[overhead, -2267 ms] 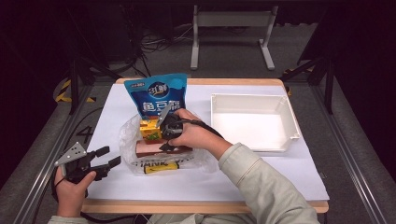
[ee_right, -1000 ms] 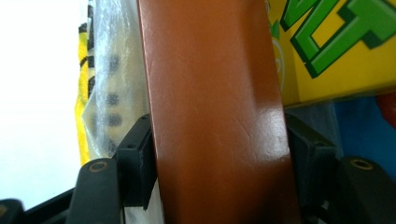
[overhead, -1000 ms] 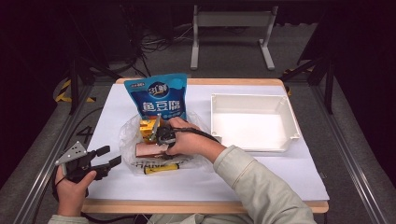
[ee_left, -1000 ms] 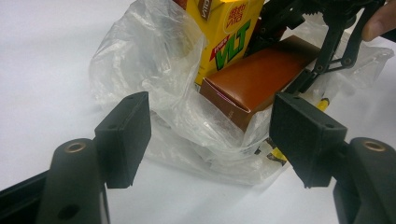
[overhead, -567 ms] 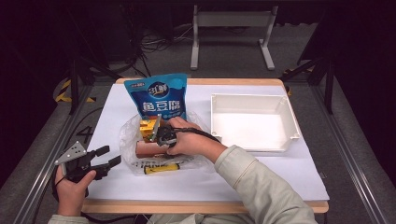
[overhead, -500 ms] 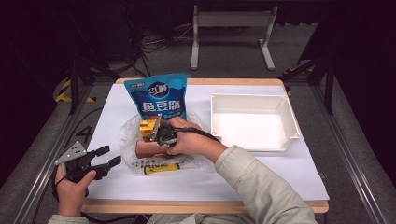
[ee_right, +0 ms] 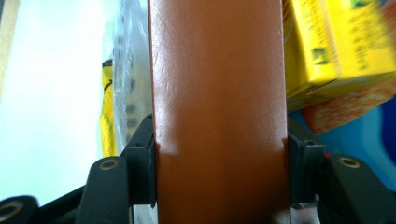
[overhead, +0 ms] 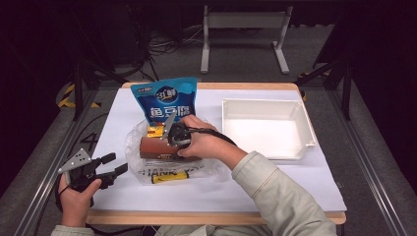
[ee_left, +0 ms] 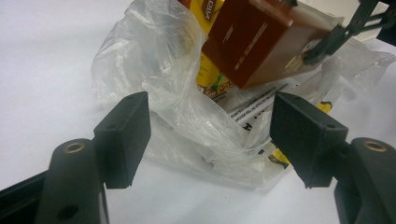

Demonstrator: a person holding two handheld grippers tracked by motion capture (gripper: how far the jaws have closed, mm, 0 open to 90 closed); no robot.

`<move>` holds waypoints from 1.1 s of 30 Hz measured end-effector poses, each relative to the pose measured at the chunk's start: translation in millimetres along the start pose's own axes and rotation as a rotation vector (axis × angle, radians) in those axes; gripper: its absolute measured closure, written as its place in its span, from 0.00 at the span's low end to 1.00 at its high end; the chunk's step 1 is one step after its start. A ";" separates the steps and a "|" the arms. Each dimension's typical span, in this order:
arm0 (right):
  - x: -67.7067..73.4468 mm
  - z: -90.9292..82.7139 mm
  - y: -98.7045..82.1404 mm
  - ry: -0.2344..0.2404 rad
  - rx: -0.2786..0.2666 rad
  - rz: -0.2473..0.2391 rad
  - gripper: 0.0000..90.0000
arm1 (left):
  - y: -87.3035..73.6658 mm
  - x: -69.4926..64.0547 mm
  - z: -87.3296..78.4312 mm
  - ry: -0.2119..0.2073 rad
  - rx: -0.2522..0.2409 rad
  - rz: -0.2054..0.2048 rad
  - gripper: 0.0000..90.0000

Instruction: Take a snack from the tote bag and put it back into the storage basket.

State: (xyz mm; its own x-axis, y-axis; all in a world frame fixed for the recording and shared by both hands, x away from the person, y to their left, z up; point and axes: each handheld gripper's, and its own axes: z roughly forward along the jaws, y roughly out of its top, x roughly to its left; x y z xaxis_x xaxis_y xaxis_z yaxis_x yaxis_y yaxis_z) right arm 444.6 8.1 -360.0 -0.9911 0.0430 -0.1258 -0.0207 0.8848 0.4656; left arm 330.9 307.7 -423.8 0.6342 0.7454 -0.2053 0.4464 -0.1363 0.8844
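Clear crumpled plastic bag (overhead: 147, 162) holds the brown rectangular box (ee_right: 217, 112) our right gripper (ee_right: 219, 175) clamps; left gripper (ee_left: 210, 133) gapes unloaded; white rectangular tray (overhead: 300, 115) empty.

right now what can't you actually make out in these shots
- Brown box: in the right gripper view it runs off the top and bottom edges, with no label to read.
- Right gripper: in the high view the hand covers its jaws.
- Yellow item inside the plastic bag: the crumpled film in the high view blurs it; what it is stays unclear.
- Yellow carton: blurred in the right gripper view, print unreadable.
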 end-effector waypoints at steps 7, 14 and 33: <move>-1.9 -19.5 3.7 0.003 -0.053 0.018 0.47 | 0.0 0.5 0.7 0.000 0.006 0.011 0.25; -3.5 -40.4 3.0 -0.011 -0.078 0.020 0.47 | 0.5 -0.4 1.0 -0.004 0.008 0.044 0.14; -6.0 -81.9 -8.3 -0.036 -0.106 0.013 0.47 | 1.6 -2.5 2.6 0.012 -0.011 0.093 0.03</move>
State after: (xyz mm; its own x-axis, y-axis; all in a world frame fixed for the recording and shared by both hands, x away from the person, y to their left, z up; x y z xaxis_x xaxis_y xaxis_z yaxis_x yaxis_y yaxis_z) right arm 440.0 -37.5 -291.3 -0.9861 0.0722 -0.1498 -0.0239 0.8301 0.5571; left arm 331.7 303.9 -422.9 0.6647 0.7379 -0.1172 0.3793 -0.1981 0.9038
